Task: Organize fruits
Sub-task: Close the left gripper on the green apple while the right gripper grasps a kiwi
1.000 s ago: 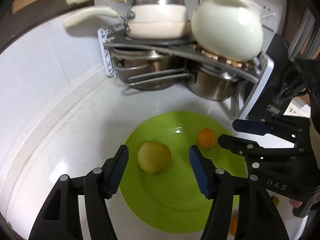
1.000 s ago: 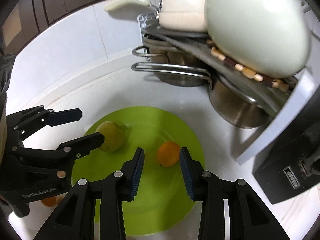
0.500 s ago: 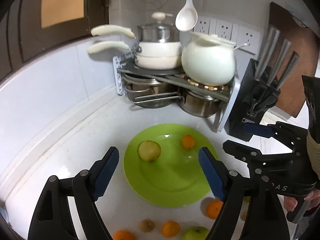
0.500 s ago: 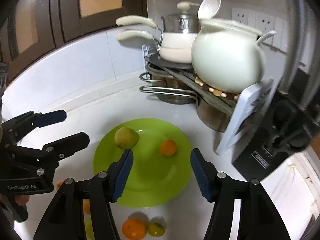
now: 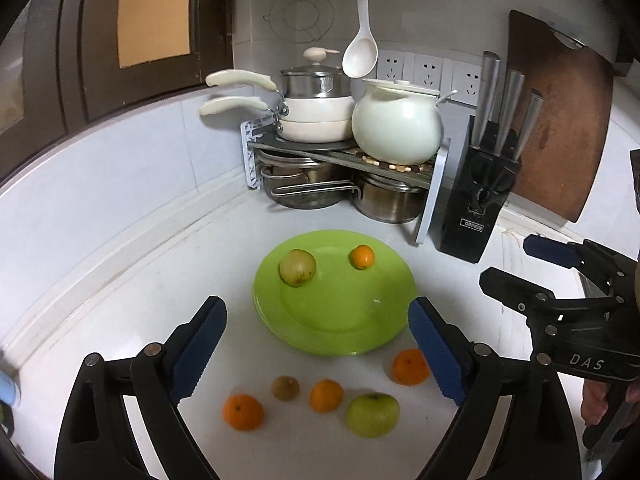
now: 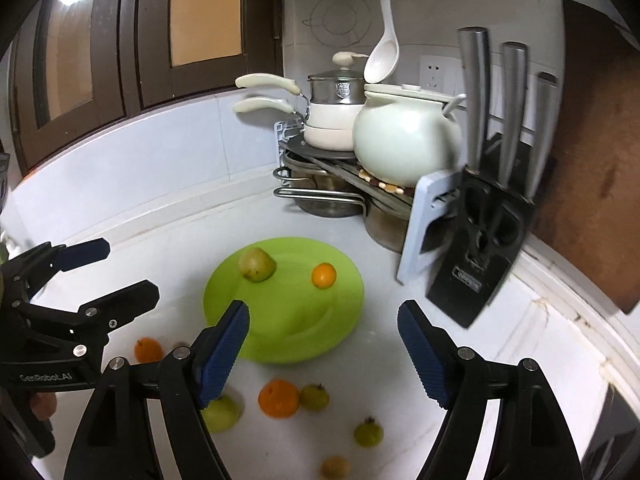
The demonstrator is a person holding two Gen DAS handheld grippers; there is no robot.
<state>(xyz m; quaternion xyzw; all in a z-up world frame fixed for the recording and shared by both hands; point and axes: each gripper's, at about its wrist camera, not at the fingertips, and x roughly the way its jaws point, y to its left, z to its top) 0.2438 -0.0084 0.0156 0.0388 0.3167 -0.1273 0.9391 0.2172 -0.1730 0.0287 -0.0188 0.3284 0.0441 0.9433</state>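
A green plate (image 5: 340,320) (image 6: 288,320) lies on the white counter. On it rest a yellow-green fruit (image 5: 297,267) (image 6: 257,265) and a small orange (image 5: 362,257) (image 6: 324,275). My left gripper (image 5: 316,304) (image 6: 128,268) hovers above the plate's near edge; its jaws are opening with nothing between them. My right gripper (image 6: 322,312) (image 5: 508,260) hangs beside it to the right, also opening and empty. In front of the plate lie loose fruits: an orange (image 5: 243,412), a brown kiwi (image 5: 285,388), a green apple (image 5: 372,415), another orange (image 6: 279,398) and small green fruits (image 6: 368,433).
A corner rack (image 5: 344,156) with pots and a white kettle (image 5: 397,126) stands behind the plate. A black knife block (image 5: 478,204) and a brown cutting board (image 5: 560,120) stand at the right. A white ladle (image 5: 360,56) hangs above.
Both grippers have pulled back and up from the plate and their jaws have widened. The two fruits stay on the plate. The loose fruits on the counter have come into view.
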